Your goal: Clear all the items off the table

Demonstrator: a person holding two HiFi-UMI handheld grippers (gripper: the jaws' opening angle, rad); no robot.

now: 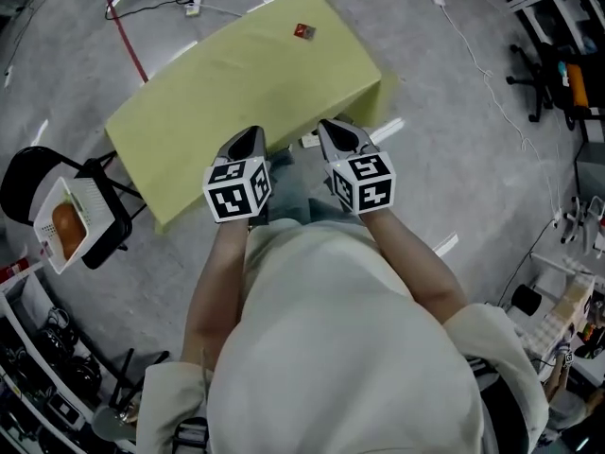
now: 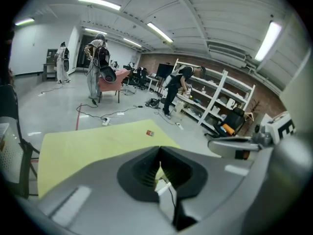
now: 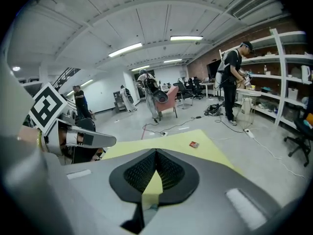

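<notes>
A person holds the left gripper [image 1: 249, 143] and the right gripper [image 1: 340, 136] side by side over the near edge of the yellow-covered table [image 1: 198, 102]. Both sets of fingers are pressed together with nothing between them. The one small red item [image 1: 303, 32] lies near the table's far right corner, well apart from both grippers. A white basket [image 1: 68, 218] (something orange inside) sits on a black chair [image 1: 28, 178] off the table's left end.

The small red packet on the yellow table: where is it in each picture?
Head view: red packet top centre, near the table's far edge.
Left gripper view: packet at centre, on the table's far end.
Right gripper view: packet just right of centre.
Shared landmark: the yellow table beneath it.
</notes>
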